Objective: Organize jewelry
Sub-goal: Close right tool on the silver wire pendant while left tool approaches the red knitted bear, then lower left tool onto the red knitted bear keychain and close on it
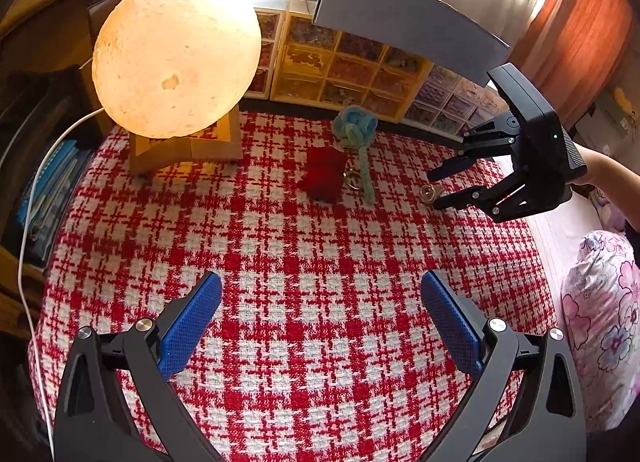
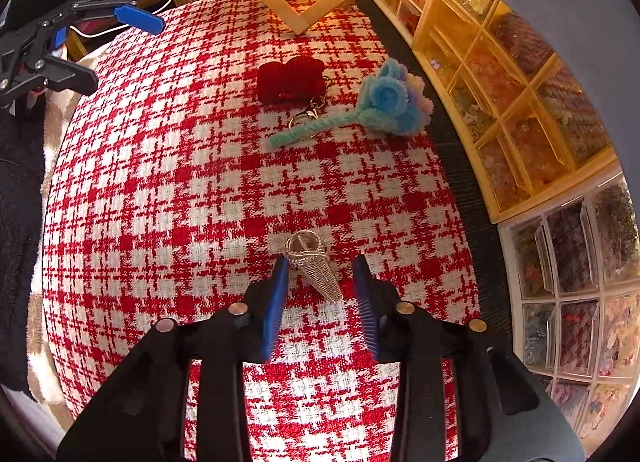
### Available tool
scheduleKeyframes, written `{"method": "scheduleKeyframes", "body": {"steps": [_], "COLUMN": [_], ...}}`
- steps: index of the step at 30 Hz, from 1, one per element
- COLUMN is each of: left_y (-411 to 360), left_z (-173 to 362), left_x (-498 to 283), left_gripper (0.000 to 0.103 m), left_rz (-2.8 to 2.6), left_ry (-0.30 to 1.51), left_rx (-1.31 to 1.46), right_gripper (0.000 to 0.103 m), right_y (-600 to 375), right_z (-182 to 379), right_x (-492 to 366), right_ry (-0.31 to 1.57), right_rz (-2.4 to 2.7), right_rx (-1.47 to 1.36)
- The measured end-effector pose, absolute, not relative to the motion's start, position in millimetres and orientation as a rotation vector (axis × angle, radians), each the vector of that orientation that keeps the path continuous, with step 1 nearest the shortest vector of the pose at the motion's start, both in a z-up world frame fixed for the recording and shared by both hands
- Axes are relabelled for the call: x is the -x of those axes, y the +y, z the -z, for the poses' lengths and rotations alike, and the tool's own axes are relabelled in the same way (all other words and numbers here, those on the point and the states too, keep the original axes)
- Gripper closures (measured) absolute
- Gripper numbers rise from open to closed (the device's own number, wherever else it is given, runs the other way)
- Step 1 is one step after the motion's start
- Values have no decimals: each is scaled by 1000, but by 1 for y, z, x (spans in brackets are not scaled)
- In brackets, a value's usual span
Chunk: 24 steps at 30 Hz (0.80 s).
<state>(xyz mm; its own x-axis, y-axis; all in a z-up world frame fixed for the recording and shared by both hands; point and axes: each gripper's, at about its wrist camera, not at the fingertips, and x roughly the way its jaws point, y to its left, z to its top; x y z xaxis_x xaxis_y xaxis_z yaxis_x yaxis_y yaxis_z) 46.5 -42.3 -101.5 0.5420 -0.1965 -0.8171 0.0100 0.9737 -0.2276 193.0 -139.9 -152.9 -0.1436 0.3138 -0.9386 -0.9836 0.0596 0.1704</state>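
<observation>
The worktop is covered by a red-and-white checked cloth. Take the moon lamp on its wooden stand as the landmark: it glows at the far left corner of the cloth in the left wrist view.

Right of the lamp's stand, near the middle of the cloth, lies a red knitted charm with a metal clasp. Just beside it, on the side away from the lamp, lies a blue pipe-cleaner flower; its green stem crosses the clasp.

Further from the lamp, toward the right edge of the cloth, lies a silver cone-shaped brooch, flat on the cloth, its wide ringed end toward the lamp and its point toward the camera.

The right gripper points steeply down over the brooch. Its jaws stand narrow, one on each side of the brooch; a gap shows on the right side, and on the left side I cannot tell whether the pad touches. The brooch is not lifted.

The left gripper hangs over bare cloth on the near side, well apart from the lamp and from all three pieces, its jaws spread wide with nothing between them.

Behind the lamp, along the far edge, stand drawer boxes of small compartments, yellow and clear, filled with mixed beads.
</observation>
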Motion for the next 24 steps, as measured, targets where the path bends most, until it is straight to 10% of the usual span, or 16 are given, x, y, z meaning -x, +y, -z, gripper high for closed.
{"method": "scheduleKeyframes", "body": {"steps": [24], "left_y": [-69], "left_z": [106], "left_x": [-127], "left_gripper": [4], "left_rz": [196], "left_ry": [979], "left_rx": [166], "right_gripper": [88], "right_y": [-163], "right_z": [159], "right_x": [-208], "right_ry": [1279], "right_rz": [-1179], "right_rx": [662]}}
